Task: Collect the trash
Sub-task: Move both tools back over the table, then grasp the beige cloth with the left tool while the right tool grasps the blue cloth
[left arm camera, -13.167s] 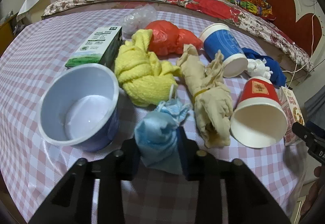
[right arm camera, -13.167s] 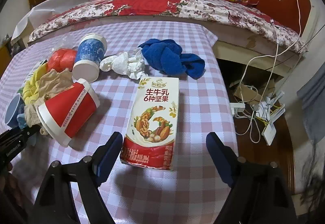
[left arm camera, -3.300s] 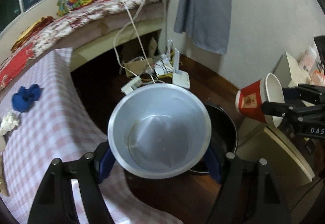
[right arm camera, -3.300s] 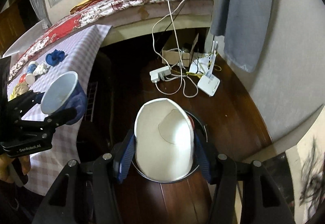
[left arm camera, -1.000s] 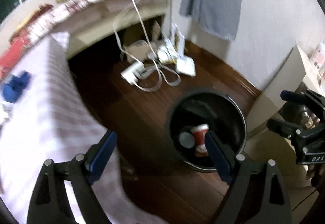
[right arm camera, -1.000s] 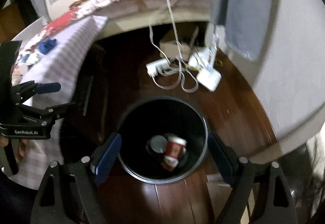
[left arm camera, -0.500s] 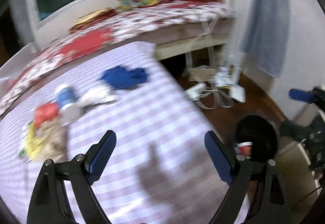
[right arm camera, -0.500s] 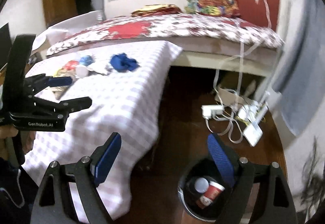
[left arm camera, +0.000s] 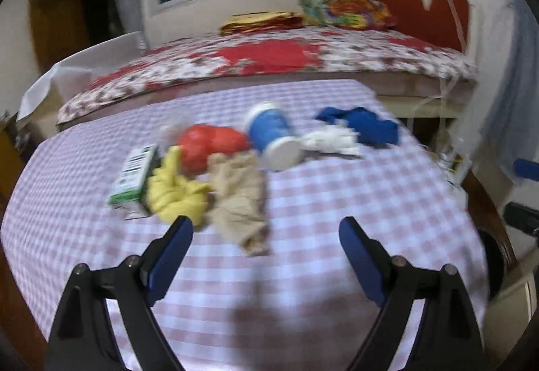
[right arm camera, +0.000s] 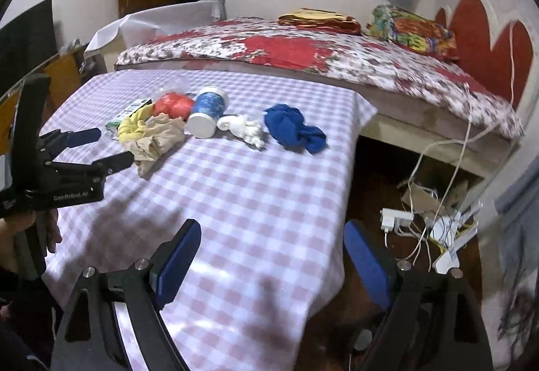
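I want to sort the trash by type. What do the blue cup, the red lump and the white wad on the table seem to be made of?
Blue cup: probably paper, matte wall, white rim, lying on its side.
Red lump: looks like thin plastic bag, slightly shiny and crumpled.
White wad: soft crumpled tissue or cloth; cannot tell which.

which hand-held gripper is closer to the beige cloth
Left. The left hand-held gripper has its tips right beside the beige cloth; the right hand-held gripper hangs back near the table's edge.
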Action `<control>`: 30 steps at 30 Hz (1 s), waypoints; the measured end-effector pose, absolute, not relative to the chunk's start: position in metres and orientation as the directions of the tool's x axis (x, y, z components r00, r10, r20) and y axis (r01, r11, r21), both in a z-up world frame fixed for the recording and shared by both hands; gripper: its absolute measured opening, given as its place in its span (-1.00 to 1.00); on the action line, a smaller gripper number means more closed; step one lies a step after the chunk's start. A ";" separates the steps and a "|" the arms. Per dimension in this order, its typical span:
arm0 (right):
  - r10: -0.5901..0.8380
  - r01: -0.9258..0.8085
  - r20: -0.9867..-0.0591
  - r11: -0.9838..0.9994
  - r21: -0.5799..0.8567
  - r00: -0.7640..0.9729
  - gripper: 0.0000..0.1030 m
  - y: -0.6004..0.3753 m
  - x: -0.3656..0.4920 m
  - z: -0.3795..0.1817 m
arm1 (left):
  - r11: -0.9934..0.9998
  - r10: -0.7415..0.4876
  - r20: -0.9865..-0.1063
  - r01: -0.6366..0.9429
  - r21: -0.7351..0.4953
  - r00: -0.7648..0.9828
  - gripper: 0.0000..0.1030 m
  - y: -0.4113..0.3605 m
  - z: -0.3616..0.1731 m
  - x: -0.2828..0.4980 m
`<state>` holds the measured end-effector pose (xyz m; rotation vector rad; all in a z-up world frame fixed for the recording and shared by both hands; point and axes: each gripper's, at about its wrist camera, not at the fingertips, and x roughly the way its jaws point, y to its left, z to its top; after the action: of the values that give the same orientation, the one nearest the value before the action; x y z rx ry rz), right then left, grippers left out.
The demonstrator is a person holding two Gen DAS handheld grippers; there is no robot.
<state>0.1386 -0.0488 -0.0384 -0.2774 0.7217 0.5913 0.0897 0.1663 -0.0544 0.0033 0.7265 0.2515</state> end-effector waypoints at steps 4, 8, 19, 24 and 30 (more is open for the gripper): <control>0.412 -0.598 -0.695 0.801 -0.032 0.589 0.71 -0.029 0.151 -0.032 | 0.959 0.210 -0.696 -0.283 0.010 0.687 0.73 0.199 -0.069 0.092; 0.408 -0.601 -0.697 0.798 -0.041 0.589 0.71 -0.010 0.158 -0.029 | 0.951 0.213 -0.700 -0.309 -0.011 0.682 0.73 0.217 -0.079 0.093; 0.360 -0.560 -0.735 0.828 -0.031 0.574 0.71 0.018 0.221 -0.051 | 0.959 0.151 -0.748 -0.279 -0.047 0.646 0.44 0.228 -0.100 0.139; 0.329 -0.525 -0.758 0.851 -0.020 0.563 0.71 0.016 0.264 -0.066 | 0.962 0.121 -0.774 -0.266 -0.064 0.622 0.08 0.226 -0.113 0.160; 0.297 -0.518 -0.788 0.855 -0.032 0.539 0.71 0.024 0.315 -0.089 | 0.961 0.093 -0.790 -0.262 -0.087 0.605 -0.28 0.230 -0.117 0.181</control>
<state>0.3145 0.0240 -0.0891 -0.2763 0.8765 0.4917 0.1811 0.2302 -0.1175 -0.2024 0.8987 0.2069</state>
